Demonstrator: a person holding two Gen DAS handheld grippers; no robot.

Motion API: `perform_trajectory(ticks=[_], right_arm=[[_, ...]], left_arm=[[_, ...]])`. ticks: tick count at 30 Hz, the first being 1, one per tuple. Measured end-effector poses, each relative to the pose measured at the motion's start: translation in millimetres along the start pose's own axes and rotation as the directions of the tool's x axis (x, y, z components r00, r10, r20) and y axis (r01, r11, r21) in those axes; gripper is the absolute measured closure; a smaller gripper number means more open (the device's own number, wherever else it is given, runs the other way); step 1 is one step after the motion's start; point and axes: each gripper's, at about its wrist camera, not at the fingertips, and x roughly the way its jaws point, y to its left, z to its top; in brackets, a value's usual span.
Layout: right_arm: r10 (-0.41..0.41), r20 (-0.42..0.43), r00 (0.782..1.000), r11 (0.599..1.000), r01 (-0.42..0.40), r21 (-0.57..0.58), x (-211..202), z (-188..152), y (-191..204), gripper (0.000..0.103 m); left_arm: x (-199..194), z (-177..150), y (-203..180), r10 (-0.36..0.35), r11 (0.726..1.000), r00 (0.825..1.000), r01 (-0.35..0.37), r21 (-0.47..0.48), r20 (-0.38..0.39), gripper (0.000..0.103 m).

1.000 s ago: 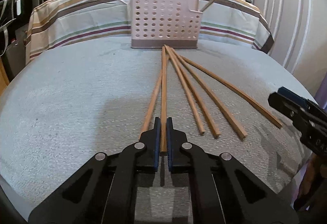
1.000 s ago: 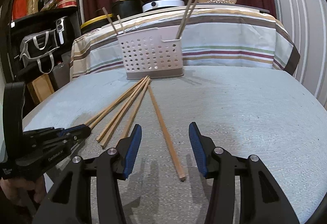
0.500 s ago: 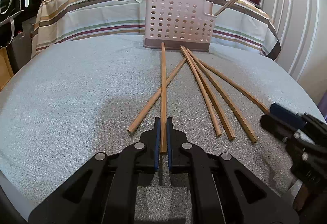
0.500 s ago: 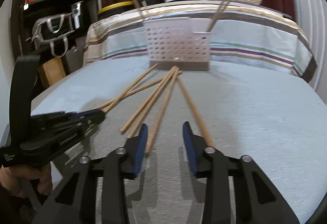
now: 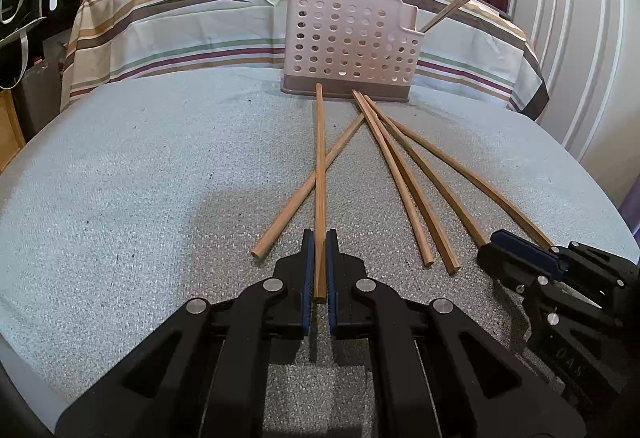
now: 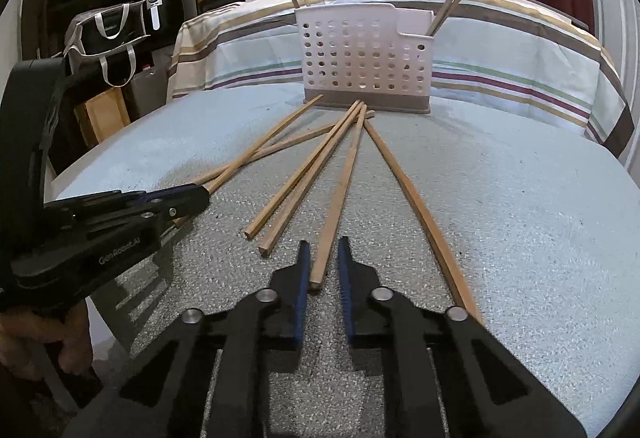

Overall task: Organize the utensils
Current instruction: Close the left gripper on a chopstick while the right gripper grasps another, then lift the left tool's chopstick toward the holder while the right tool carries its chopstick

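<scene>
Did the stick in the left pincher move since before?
Yes. The chopstick held in the left gripper swung left: its far tip was bunched with the other sticks' tips, and now sits apart, nearer the left end of the basket.

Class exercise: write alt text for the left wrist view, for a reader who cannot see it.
The left hand-held gripper is shut on one wooden chopstick pointing toward a perforated utensil holder. Five more chopsticks lie fanned on the grey table, with the right hand-held gripper at one's near end.
</scene>
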Motion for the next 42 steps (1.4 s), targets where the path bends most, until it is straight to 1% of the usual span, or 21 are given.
perform_trajectory(ticks=[3, 12, 19, 26, 30, 33, 35, 37, 42], right_arm=[[-0.01, 0.011, 1.0, 1.0, 0.01, 0.007, -3, 0, -2, 0.093], [-0.057, 0.081, 0.995, 0.998, 0.054, 0.035, -20, 6, -12, 0.096], [-0.059, 0.078, 0.995, 0.998, 0.056, 0.038, -18, 5, -13, 0.096], [-0.058, 0.02, 0.998, 0.997, 0.057, 0.056, -6, -1, -15, 0.096], [-0.06, 0.009, 0.998, 0.996, 0.059, 0.064, -4, -3, -17, 0.091], [-0.061, 0.013, 0.998, 0.996, 0.06, 0.065, -5, -4, -19, 0.09], [-0.056, 0.016, 0.998, 0.997, 0.055, 0.059, -5, -4, -18, 0.096], [-0.057, 0.018, 0.998, 0.997, 0.057, 0.046, -6, -3, -17, 0.096], [-0.091, 0.074, 0.993, 0.996, 0.09, 0.023, -21, 4, -15, 0.096]], left_arm=[[0, 0, 0, 0.0, 1.0, 1.0, 0.0, 0.0, 0.0, 0.097], [-2, -1, -2, -0.003, 1.0, 1.0, 0.003, 0.013, 0.005, 0.097], [-3, -1, -4, 0.0, 1.0, 1.0, -0.001, 0.017, 0.008, 0.097], [-1, -3, -4, -0.001, 1.0, 1.0, 0.001, 0.017, 0.0, 0.097], [-1, -3, -3, -0.002, 1.0, 1.0, 0.002, 0.016, -0.002, 0.097], [-1, -3, -4, -0.002, 1.0, 1.0, 0.002, 0.018, -0.002, 0.097], [-1, -3, -4, -0.003, 1.0, 1.0, 0.003, 0.019, -0.002, 0.097], [-2, -3, -4, -0.005, 1.0, 1.0, 0.005, 0.02, 0.001, 0.097], [-8, 0, -4, -0.005, 1.0, 1.0, 0.004, 0.025, 0.025, 0.097]])
